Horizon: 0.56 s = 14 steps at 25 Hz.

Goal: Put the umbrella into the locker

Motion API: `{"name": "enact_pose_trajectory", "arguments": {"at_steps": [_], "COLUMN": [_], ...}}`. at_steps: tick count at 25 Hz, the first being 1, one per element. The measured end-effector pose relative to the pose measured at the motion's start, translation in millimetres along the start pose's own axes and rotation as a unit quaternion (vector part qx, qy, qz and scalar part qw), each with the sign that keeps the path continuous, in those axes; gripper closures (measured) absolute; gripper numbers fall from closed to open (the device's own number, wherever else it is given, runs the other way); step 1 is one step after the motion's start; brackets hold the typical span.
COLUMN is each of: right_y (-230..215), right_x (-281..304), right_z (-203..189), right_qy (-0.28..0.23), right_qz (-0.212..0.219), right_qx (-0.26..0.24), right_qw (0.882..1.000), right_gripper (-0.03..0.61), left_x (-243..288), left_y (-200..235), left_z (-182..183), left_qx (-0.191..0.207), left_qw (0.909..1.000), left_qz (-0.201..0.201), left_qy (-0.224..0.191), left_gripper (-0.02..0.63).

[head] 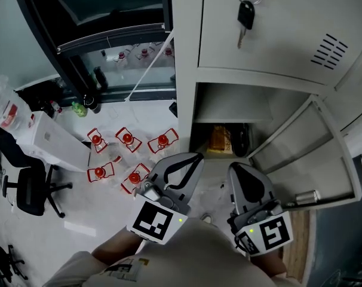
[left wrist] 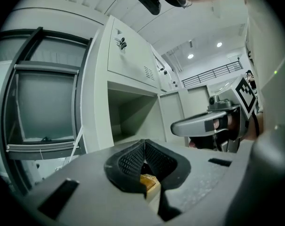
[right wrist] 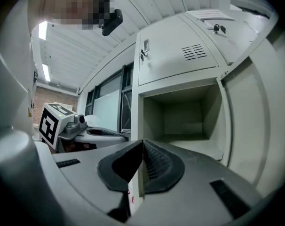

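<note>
The grey locker (head: 258, 58) stands in front of me with one compartment (head: 229, 103) open, its door (head: 306, 154) swung out to the right. In the right gripper view that compartment (right wrist: 180, 121) looks empty. The space below holds a yellow packet (head: 220, 139) and a dark upright thing (head: 241, 139); I cannot tell if that is the umbrella. My left gripper (head: 196, 156) and right gripper (head: 236, 166) hang side by side before the opening, both shut with nothing between the jaws. Each also shows in the other's view: right gripper (left wrist: 213, 124), left gripper (right wrist: 86, 133).
A key (head: 245, 14) hangs from the shut upper door. Several red-topped items (head: 127, 139) lie on the floor to the left, with a white box (head: 55, 139) and an office chair (head: 28, 190) beyond them. A dark window frame (head: 79, 46) runs along the back left.
</note>
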State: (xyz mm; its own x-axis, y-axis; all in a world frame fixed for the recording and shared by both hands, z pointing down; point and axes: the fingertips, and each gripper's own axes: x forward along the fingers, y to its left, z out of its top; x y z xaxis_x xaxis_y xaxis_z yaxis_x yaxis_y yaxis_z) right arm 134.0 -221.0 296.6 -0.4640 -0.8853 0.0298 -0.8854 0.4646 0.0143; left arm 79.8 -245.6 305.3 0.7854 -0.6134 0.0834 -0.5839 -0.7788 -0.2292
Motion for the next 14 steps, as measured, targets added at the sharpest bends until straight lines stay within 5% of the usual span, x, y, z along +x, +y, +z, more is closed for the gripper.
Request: {"name": "enact_pose_trajectory", "arguments": {"at_steps": [14], "right_y": [-3.7], "right_x": [4.7], "right_z": [2.2], "right_qy": [-0.006], "right_qz": [-0.008], "right_qx": [0.01], "right_qw": [1.0], "right_gripper": [0.569], "left_x": [-2.9], "left_y": [5.6], "left_z": [1.5], "left_qx": [-0.005], "left_qw": [1.0], "left_qz": [0.005], "left_qy": [-0.003], "left_gripper": [0.604]}}
